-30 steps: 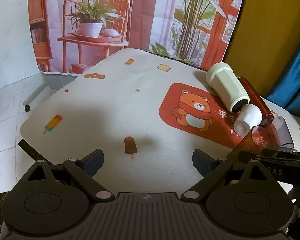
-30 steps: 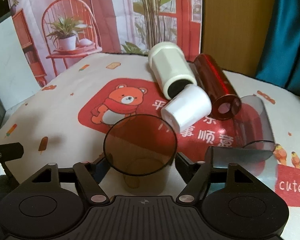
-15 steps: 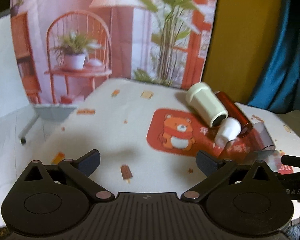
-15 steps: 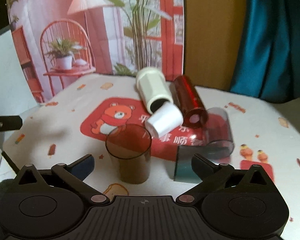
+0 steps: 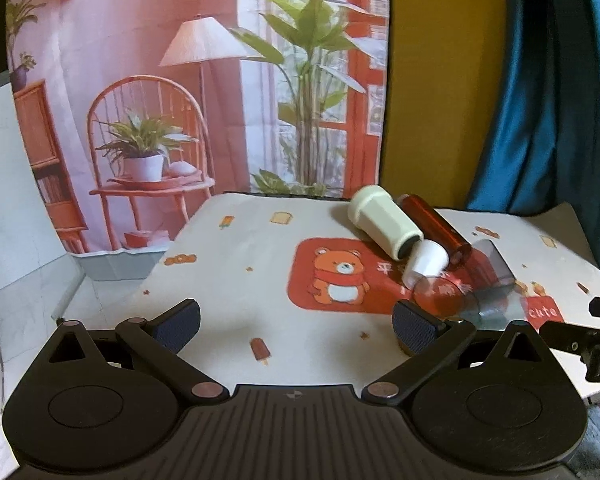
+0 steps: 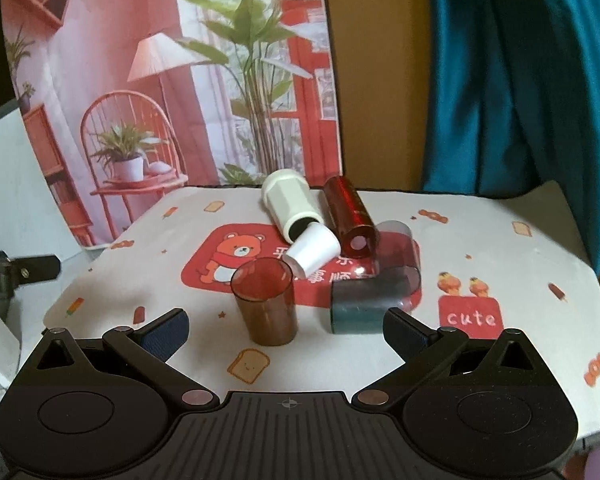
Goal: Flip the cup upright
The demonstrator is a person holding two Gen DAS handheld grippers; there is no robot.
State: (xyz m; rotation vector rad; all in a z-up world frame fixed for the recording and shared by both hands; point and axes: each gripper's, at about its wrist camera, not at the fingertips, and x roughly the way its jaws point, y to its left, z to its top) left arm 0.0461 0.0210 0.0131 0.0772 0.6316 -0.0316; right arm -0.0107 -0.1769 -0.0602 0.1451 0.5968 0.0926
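A clear brown cup (image 6: pixel 266 306) stands upright on the table, mouth up, just ahead of my right gripper (image 6: pixel 286 328), which is open and empty and drawn back from it. In the left wrist view the brown cup (image 5: pixel 446 300) shows partly behind the right finger. My left gripper (image 5: pixel 296 320) is open and empty over the table's near left. Behind lie a cream tumbler (image 6: pixel 290 208), a small white cup (image 6: pixel 314 250), a red tumbler (image 6: pixel 350 218) and a grey clear cup (image 6: pixel 396 264), all on their sides.
A dark teal cup (image 6: pixel 358 306) lies on its side right of the brown cup. The printed tablecloth (image 6: pixel 500 260) covers the table. A printed backdrop (image 6: pixel 180 80) and a blue curtain (image 6: pixel 520 80) stand behind. The other gripper's tip (image 5: pixel 580 340) shows at the right.
My right gripper has opened, let go of the brown cup, now upright on the table, and pulled back. My left gripper has also drawn back and risen.
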